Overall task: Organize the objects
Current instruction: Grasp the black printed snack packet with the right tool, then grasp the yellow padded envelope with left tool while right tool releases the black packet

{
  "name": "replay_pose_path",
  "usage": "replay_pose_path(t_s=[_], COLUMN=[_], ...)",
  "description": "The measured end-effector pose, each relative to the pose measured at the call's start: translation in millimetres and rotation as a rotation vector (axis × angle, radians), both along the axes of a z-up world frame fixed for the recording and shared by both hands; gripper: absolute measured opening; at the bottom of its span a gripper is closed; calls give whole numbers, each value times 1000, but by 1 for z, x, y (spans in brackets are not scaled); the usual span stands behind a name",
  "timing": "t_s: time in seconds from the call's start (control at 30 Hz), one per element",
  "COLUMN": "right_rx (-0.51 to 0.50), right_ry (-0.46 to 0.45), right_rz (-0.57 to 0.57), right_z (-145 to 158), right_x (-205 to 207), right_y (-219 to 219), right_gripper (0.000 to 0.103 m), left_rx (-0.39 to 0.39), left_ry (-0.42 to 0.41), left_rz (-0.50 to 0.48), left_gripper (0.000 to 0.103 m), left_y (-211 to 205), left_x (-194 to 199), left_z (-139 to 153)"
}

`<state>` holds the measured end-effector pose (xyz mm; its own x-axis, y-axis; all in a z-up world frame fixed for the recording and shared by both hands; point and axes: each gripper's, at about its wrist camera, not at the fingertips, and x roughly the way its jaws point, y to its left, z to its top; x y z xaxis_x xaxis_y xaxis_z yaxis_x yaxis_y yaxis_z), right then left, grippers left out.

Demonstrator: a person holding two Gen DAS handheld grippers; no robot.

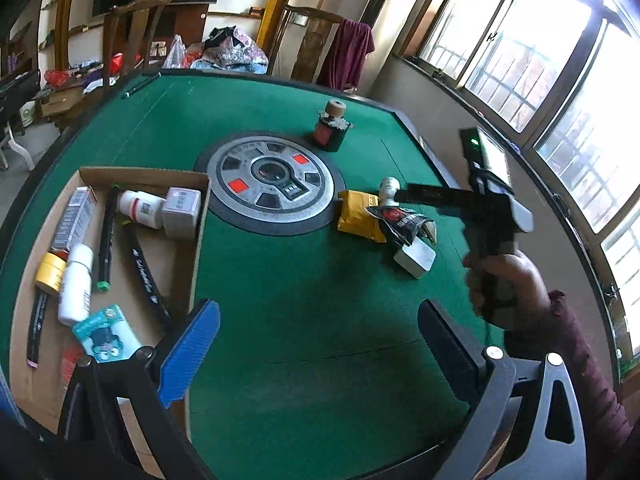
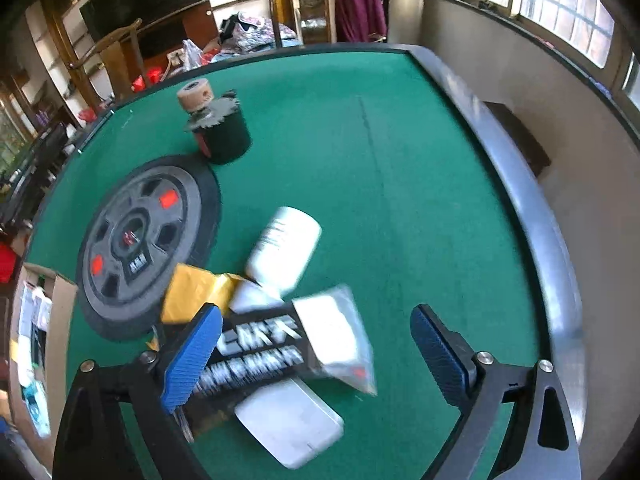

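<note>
A small heap lies on the green table (image 2: 400,200): a yellow packet (image 2: 196,292), a white bottle (image 2: 284,248) on its side, a black printed packet (image 2: 256,352) with a clear end, and a flat white box (image 2: 292,424) under it. My right gripper (image 2: 316,352) hangs open just above the heap, its blue pads on either side of the black packet without touching it. In the left wrist view the same heap (image 1: 384,220) sits to the right, with the right gripper (image 1: 404,200) over it in a hand. My left gripper (image 1: 320,344) is open and holds nothing, beside the cardboard box (image 1: 200,240).
The cardboard box holds white bottles (image 1: 76,284), pens, a yellow tape roll (image 1: 50,272), small cartons and a teal packet (image 1: 106,332). A dark jar with a cork lid (image 1: 332,128) stands beyond the round centre disc (image 1: 272,188). The table's raised rim (image 2: 500,148) runs along the right.
</note>
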<state>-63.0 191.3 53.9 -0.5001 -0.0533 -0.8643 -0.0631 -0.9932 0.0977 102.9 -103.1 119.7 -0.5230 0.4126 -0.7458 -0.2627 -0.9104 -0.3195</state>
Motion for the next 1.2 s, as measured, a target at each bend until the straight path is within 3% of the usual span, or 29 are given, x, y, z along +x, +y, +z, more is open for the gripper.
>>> replay_pose_path(t_s=[0.13,0.33,0.4,0.47,0.57,0.63,0.87,1.2], right_rx=[16,-45,-38,-94,-235,-320,-349,-379], right_ry=[-56,-77,-59,9,168,210,141,145], right_rz=[120,413,432,364,141,6,-192,-279], right_z=[-20,-19,-17,-11,-4,-10,-33,-35], right_x=[-11,39,54,60,64,61,56,61], right_y=[-24,-50,-44,-22,28,57,102,124], right_gripper=[96,92,92,93,96,98,98,98], left_rx=[-17,-40,-48,-66,-104,-123,-175,-305], left_ry=[-4,-26,-28,-27,-8,25,141,86], left_rz=[-4,32,45,51,54,46,-5,-85], left_gripper=[99,99,99,99,99,99,99,99], left_y=[7,5,7,13,28,43,101,153], left_x=[1,-9,-14,-21,-35,-47,-101,-140], left_z=[-5,-15,-19,-24,-29,-30,-43,-86])
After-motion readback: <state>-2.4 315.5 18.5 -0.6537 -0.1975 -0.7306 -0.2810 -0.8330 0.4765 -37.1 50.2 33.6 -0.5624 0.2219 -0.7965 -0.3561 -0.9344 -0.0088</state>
